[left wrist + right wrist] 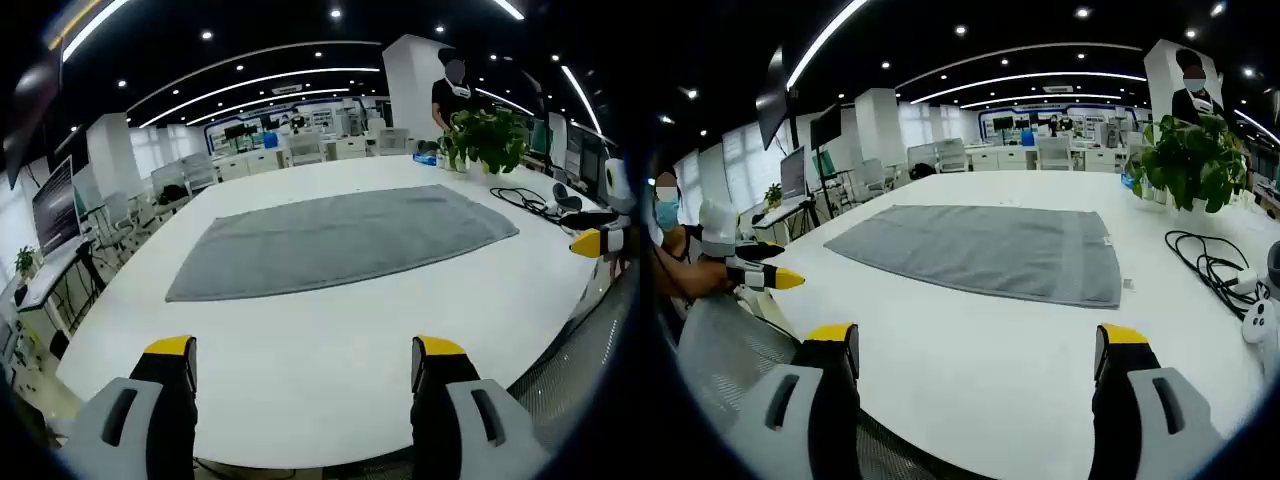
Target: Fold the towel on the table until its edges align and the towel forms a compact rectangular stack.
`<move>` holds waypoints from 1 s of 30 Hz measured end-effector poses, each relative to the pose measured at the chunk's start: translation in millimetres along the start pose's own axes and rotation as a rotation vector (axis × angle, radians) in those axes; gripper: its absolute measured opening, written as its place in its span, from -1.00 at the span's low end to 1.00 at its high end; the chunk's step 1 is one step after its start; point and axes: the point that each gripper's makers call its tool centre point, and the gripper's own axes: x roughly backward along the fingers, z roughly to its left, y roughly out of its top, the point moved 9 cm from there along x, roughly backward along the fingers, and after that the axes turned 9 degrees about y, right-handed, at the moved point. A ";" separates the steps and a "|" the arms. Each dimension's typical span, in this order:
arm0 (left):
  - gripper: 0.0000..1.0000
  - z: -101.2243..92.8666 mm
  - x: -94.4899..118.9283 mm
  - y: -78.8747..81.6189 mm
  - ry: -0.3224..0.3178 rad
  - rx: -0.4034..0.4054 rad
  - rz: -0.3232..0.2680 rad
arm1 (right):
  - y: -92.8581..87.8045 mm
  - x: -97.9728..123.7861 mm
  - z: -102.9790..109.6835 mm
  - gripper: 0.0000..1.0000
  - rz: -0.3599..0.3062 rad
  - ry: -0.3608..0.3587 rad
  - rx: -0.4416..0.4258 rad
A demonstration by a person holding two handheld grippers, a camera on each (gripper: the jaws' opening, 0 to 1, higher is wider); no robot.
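Note:
A grey towel [340,240] lies spread flat on the white table [300,340], unfolded, with all its edges in sight. In the right gripper view the same towel [985,250] stretches across the middle of the table [990,370]. My left gripper [303,365] hangs over the table's near edge, open, with nothing between its yellow-tipped fingers. My right gripper [980,350] is open too, a good way short of the towel's near edge. The right gripper [598,240] enters the left gripper view from the right, and the left gripper [765,277] shows at the left of the right gripper view.
A potted green plant [490,140] stands at the table's far side, also plant [1190,160]. A black cable [1210,265] lies coiled on the table right of the towel. A person [452,90] stands behind the plant. Office desks and chairs fill the background.

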 end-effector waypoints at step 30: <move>0.77 -0.6 0.9 0.5 0.006 -0.013 0.006 | -4.1 -2.8 0.0 0.96 0.043 0.017 0.006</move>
